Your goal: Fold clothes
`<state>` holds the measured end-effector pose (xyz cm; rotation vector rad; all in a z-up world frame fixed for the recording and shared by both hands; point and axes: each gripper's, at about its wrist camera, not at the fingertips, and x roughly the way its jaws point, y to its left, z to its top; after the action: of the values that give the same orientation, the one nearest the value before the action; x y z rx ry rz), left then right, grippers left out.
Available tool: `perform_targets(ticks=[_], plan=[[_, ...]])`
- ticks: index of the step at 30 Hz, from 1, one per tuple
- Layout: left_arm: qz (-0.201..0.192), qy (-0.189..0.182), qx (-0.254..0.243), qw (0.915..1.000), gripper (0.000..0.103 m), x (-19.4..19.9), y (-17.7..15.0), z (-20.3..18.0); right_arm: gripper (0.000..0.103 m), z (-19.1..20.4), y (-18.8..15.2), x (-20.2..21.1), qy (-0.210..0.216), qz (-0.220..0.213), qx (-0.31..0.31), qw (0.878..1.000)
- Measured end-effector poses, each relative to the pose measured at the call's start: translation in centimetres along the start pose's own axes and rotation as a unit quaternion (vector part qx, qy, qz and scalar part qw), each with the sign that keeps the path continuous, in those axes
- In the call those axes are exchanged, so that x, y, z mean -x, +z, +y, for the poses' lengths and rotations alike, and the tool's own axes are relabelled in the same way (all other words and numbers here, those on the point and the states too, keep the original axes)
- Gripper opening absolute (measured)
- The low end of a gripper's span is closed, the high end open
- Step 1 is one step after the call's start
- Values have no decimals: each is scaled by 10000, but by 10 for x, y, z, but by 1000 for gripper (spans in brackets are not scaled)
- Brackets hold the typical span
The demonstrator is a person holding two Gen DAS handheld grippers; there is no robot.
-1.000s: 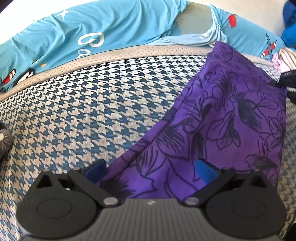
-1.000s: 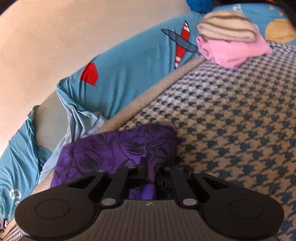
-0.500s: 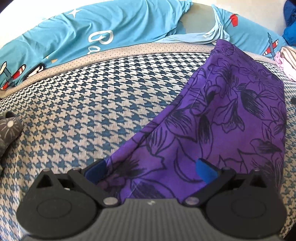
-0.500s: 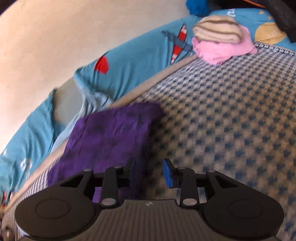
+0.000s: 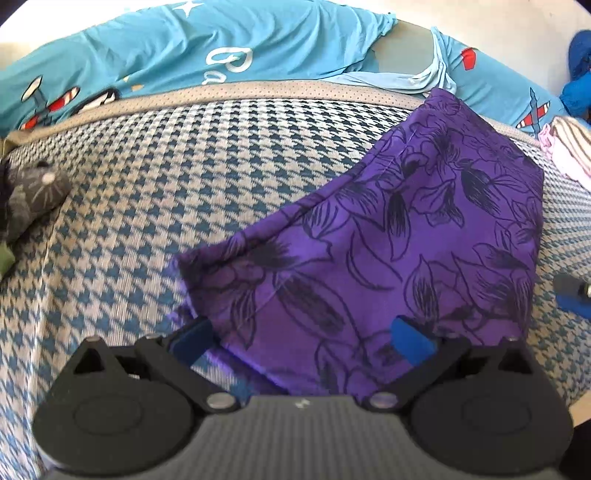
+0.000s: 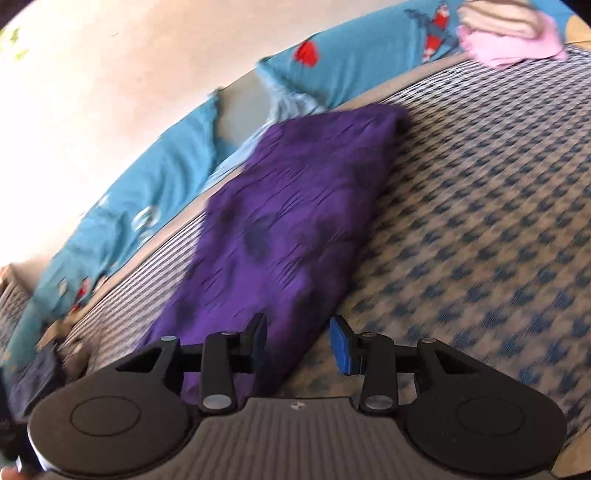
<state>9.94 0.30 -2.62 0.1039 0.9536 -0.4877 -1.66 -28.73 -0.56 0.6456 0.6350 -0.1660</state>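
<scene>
At the far left a dark rolled garment (image 5: 33, 192) lies on the checked cover (image 5: 155, 192), apart from the work, and whether it is finished I cannot tell. Next comes the purple cloth (image 5: 388, 258), the piece in hand: it lies flat on the cover as a long folded strip, its far end up against the grey edging (image 5: 221, 99) and its near end under both tools. One lengthwise fold looks done, judging by the doubled edge along its left side; the shorter cross folds seem still to come. The left gripper (image 5: 301, 338) hangs over the near left corner with its fingers wide and the cloth lying loose between them, not pinched. The right gripper (image 6: 298, 341) sits at the strip's near right edge, its jaws opening, only partly parted, with the cloth's edge between them but unpressed. At the far right a pink and striped pile (image 6: 506, 33) sits folded, so some of the clothes are already done
</scene>
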Motion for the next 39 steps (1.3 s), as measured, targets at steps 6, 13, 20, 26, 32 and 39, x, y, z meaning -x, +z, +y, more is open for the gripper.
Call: perform_targets(ticks=[6, 13, 20, 26, 32, 39], plan=[[12, -30, 310, 9995, 103, 11, -12, 15, 37, 18, -36, 11, 817, 516, 211, 9951], [8, -180, 647, 9977, 103, 21, -22, 28, 37, 24, -69, 7, 1293, 1166, -141, 9846], [89, -570, 970, 9936, 103, 27, -28, 37, 43, 33, -89, -5, 1395, 1366, -217, 9805], [138, -761, 1121, 9907, 103, 28, -31, 40, 28, 35, -93, -5, 1211, 1150, -327, 9854], [154, -985, 1335, 9860, 103, 28, -34, 44, 12, 31, -86, -1, 1352, 1026, -449, 9845], [200, -1453, 1651, 9753, 103, 23, -32, 46, 11, 31, -73, 12, 1818, 734, -715, 9780]])
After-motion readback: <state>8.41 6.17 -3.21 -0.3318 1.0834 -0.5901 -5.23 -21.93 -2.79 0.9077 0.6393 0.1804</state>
